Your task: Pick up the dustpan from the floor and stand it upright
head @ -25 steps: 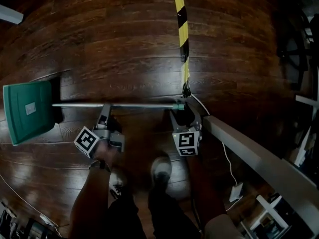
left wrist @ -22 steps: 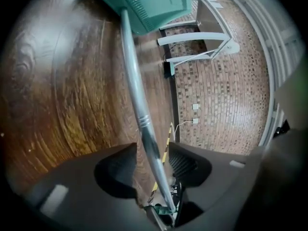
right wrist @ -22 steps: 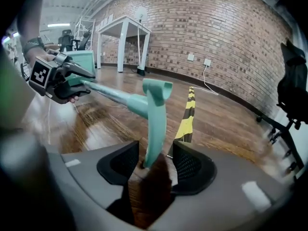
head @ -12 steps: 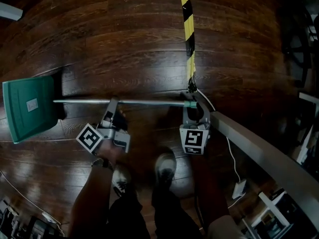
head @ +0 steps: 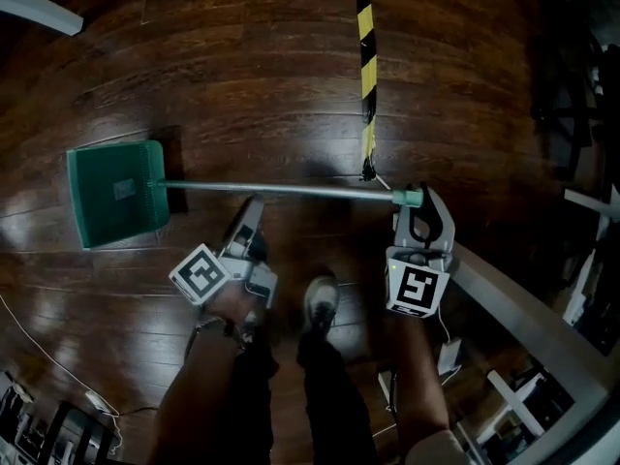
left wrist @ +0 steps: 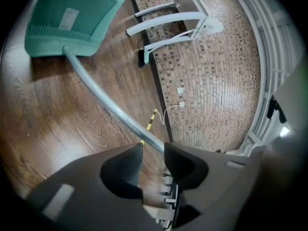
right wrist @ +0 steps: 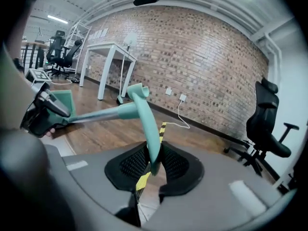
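Observation:
The green dustpan [head: 116, 192] lies low at the left, its metal handle [head: 281, 191] running right to a green grip [head: 412, 199]. My left gripper [head: 254, 209] is at mid-handle. In the left gripper view the pole [left wrist: 106, 102] passes between the jaws of that gripper [left wrist: 154, 150], which hold it while opening slightly. My right gripper [head: 423, 209] is at the handle's end. In the right gripper view the curved green grip [right wrist: 144, 114] stands between the closing pads of that gripper [right wrist: 154, 159], which press on it. I cannot tell whether the pan [left wrist: 72, 18] still touches the floor.
A yellow-and-black striped strip [head: 366, 66] runs away across the dark wood floor. A grey beam [head: 523, 308] crosses at the right. The person's shoe [head: 320, 303] is just below the handle. White tables [right wrist: 113, 66], a brick wall and an office chair [right wrist: 269, 124] stand around.
Both grippers went from open around the handle to closed on it and rose. The grip end came up off the floor, and the pan slid rightward in the head view.

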